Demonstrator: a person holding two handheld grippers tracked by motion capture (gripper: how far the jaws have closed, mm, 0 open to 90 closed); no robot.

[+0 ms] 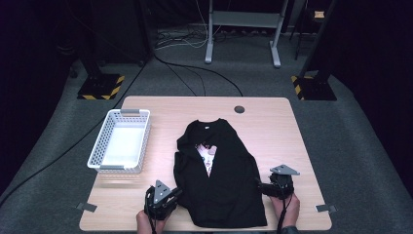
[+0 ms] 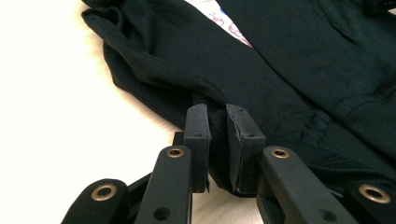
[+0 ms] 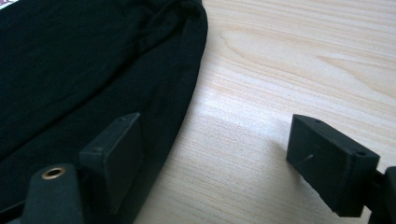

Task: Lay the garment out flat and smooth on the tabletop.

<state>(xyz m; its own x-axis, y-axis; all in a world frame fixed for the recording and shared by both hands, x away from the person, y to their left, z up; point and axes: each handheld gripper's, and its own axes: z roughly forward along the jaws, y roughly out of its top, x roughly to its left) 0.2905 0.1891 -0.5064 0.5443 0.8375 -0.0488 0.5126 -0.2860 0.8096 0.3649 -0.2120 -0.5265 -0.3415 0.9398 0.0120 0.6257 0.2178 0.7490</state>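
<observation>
Fingers of the left gripper [image 2: 218, 140] stand narrow and are clamped on a fold of the black fabric T-shirt [image 1: 221, 170] at its left edge; in the left gripper view the cloth bunches between the two black pads [image 2: 196, 140]. Fingers of the right gripper [image 3: 224, 163] stand wide apart and hold nothing: one pad [image 3: 114, 154] rests over the right edge of the garment, the other hangs above bare wood beside it.

Position of the garment: it lies flat near the middle of the light wooden tabletop [image 1: 272, 122], collar toward the far edge, hem toward the person. Both side panels are folded inward, leaving a narrow strip of white print with pink marks [image 1: 208, 158] exposed down the centre. A small white label [image 1: 208, 126] sits at the neckline; its writing, and the print's, is too small to read.

In the high view, the left gripper [image 1: 163, 197] is at the near left corner of the garment and the right gripper [image 1: 277, 185] at its right edge.

A white perforated plastic basket [image 1: 97, 151] stands on the tabletop to the left, apart from the garment.
</observation>
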